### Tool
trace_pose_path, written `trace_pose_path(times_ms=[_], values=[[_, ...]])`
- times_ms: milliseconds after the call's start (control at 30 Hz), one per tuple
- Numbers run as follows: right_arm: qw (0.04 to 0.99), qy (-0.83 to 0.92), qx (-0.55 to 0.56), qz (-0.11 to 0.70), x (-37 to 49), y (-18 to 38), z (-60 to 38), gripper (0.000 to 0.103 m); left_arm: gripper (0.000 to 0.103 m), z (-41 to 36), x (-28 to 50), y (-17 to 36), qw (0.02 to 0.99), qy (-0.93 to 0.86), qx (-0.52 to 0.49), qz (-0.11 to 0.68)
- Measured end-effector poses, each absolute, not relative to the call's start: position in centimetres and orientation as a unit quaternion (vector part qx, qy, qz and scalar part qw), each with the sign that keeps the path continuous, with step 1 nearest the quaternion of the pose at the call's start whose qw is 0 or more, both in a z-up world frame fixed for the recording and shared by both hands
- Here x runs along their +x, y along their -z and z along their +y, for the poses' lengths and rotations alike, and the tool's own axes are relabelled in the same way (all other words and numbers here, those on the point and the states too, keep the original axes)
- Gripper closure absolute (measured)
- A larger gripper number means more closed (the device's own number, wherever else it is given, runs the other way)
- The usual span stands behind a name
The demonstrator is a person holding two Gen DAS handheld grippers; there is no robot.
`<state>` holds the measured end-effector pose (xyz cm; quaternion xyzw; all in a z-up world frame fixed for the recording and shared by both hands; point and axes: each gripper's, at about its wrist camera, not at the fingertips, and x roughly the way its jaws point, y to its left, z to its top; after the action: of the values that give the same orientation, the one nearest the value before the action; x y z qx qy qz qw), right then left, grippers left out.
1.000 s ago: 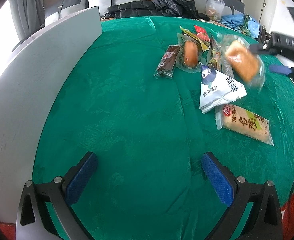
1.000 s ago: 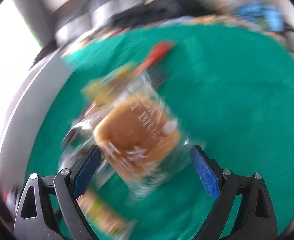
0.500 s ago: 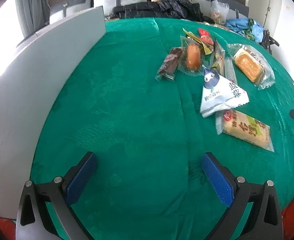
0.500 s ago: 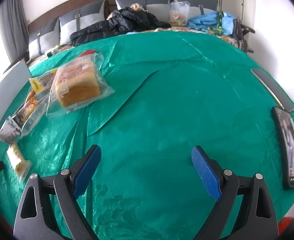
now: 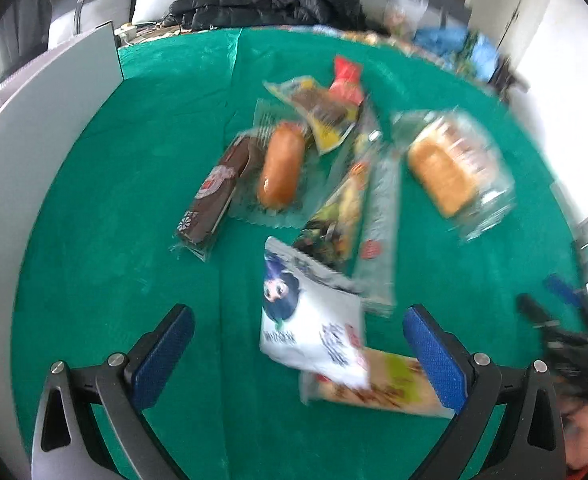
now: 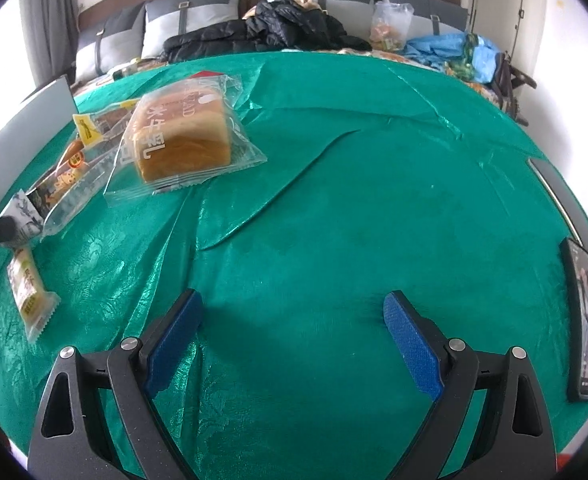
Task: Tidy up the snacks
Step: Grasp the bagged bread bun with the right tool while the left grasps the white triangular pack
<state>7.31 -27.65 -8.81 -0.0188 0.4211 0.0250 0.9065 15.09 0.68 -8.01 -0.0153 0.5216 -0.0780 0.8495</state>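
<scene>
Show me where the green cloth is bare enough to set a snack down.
Widest bare stretch: the green cloth between the bagged bread and the phone, ahead of the open right gripper. Another patch runs between the grey board and the brown bar. Crowded: the snack pile around the white packet, ahead of the open left gripper.

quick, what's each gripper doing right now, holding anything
Left gripper: open, holding nothing, with the white snack packet lying between its fingers.
Right gripper: open, holding nothing, over bare green cloth.
</scene>
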Motion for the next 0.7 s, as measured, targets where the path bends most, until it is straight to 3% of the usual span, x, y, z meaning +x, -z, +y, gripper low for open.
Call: trace_pose_path(times_ms=[433, 700], values=[[0.906, -0.028, -0.017, 0.423, 7.6, 8.8, -27.5, 0.008, 0.0, 11.2, 10.5, 7.1, 0.858, -0.041, -0.044, 0.511], [0.906, -0.028, -0.017, 0.423, 7.6, 8.8, -27.5, 0.008, 0.0, 8.4, 12.7, 6.8, 0.868, 0.035, -0.029, 0.495]])
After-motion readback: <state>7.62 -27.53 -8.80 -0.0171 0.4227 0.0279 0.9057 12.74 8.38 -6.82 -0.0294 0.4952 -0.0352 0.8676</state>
